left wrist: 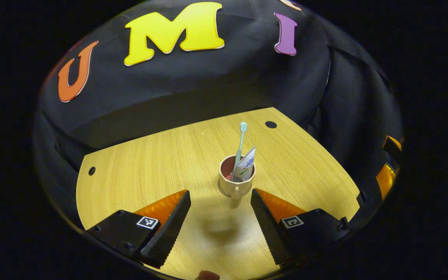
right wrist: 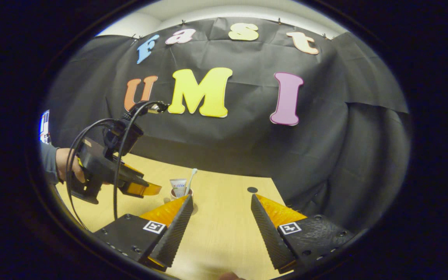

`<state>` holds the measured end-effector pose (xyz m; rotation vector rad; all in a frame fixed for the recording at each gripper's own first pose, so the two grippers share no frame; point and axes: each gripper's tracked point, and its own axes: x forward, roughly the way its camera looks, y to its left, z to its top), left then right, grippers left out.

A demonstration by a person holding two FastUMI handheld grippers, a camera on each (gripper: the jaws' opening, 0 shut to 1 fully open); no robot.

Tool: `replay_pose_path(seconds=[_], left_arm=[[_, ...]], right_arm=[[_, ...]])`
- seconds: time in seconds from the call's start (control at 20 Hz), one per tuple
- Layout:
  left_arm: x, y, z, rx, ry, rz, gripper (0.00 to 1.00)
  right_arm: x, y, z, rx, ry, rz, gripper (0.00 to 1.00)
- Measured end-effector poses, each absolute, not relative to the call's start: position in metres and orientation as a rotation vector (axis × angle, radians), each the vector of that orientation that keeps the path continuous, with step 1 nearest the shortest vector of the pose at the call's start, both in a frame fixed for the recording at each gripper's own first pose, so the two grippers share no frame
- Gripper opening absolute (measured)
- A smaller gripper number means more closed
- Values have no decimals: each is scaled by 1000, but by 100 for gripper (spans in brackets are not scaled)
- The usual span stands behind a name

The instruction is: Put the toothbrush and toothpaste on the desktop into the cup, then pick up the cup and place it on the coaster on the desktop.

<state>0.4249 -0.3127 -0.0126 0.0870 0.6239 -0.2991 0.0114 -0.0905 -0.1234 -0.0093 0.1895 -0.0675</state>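
A pinkish cup (left wrist: 236, 177) stands upright on the wooden desktop (left wrist: 161, 163). It holds a pale green toothbrush (left wrist: 241, 142), head up, and a white toothpaste tube (left wrist: 246, 163). A flat edge shows round the cup's foot; I cannot tell if it is the coaster. My left gripper (left wrist: 220, 192) is open, its fingertips just short of the cup on either side, not touching it. In the right gripper view the cup (right wrist: 178, 193) stands half behind a finger of my open right gripper (right wrist: 221, 197), which holds nothing. The left gripper (right wrist: 150, 189) hangs left of the cup, held by a hand (right wrist: 66, 165).
Small dark holes mark the desktop (left wrist: 270, 124) (left wrist: 91, 170) (right wrist: 252, 189). Black cloth walls close in the back and right sides. Cables (right wrist: 91, 132) loop off the left gripper. Orange parts (left wrist: 386, 177) show at the right edge of the left gripper view.
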Motion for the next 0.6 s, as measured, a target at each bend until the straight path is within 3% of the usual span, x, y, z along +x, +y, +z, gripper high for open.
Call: replay_pose_path(seconds=[0.15,0.2,0.6], left_arm=[[430,-306,-7,39,515,-213,99],[432,-303,-2,29,476,-189,99],[435,-300,26,59,155,22,98]], right_arm=[[18,-84,-104,-7,110,-48,94],[21,-82,-99,-8,92,-40,90],[38,-51,-78,16,14,71,90]])
